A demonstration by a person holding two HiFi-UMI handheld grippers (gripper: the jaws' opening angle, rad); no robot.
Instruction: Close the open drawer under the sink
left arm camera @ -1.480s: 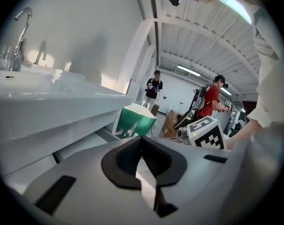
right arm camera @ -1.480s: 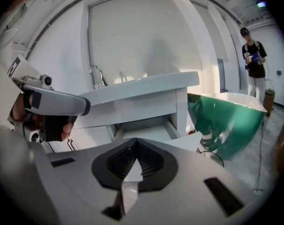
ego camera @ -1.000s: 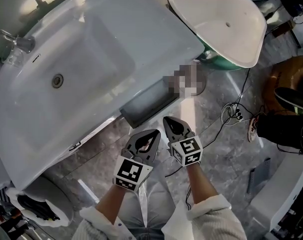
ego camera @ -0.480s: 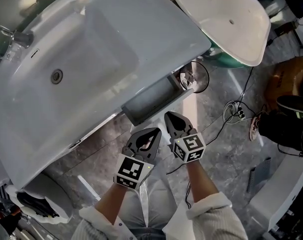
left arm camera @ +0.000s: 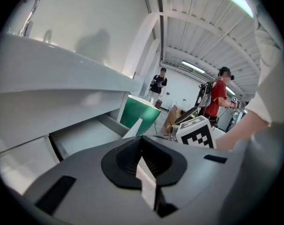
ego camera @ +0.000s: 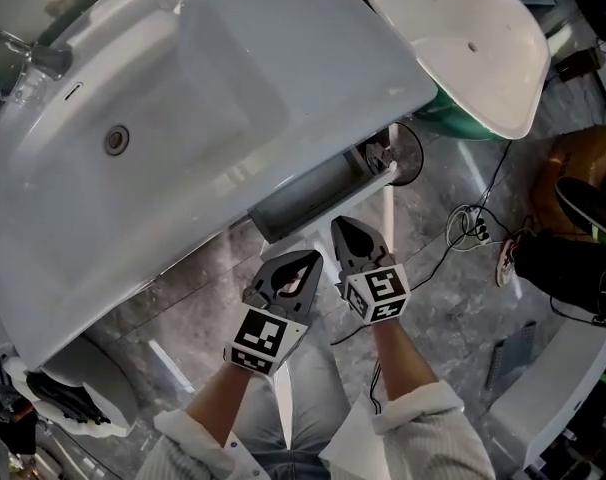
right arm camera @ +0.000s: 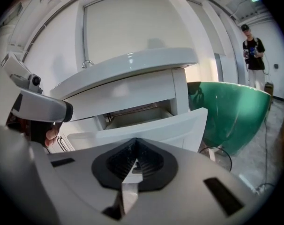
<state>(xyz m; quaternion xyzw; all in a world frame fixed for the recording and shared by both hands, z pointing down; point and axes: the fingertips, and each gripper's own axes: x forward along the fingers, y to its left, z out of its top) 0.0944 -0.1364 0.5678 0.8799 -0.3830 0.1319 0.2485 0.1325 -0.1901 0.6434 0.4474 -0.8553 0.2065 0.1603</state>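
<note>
The open drawer (ego camera: 305, 200) juts out from under the wide white sink (ego camera: 183, 98), showing its grey inside and white front (right arm camera: 146, 131). Both grippers sit just in front of it, side by side. My left gripper (ego camera: 305, 260) is shut and empty, and its tip (left arm camera: 143, 168) points at the drawer's side (left arm camera: 85, 137). The right gripper (ego camera: 341, 226) is also shut with nothing in it. Its tip (right arm camera: 131, 167) is close to the drawer front, and I cannot tell whether it touches.
A second white basin (ego camera: 453, 38) on a green base (right arm camera: 231, 111) stands right of the drawer. A round wire ring (ego camera: 411, 153) and cables (ego camera: 471, 226) lie on the marbled floor. The faucet (ego camera: 28, 60) is at far left. People stand far back (left arm camera: 219, 95).
Both grippers have crept a little forward toward the drawer front. The view has shifted, so the sink sits slightly further right and lower. Both stay shut.
</note>
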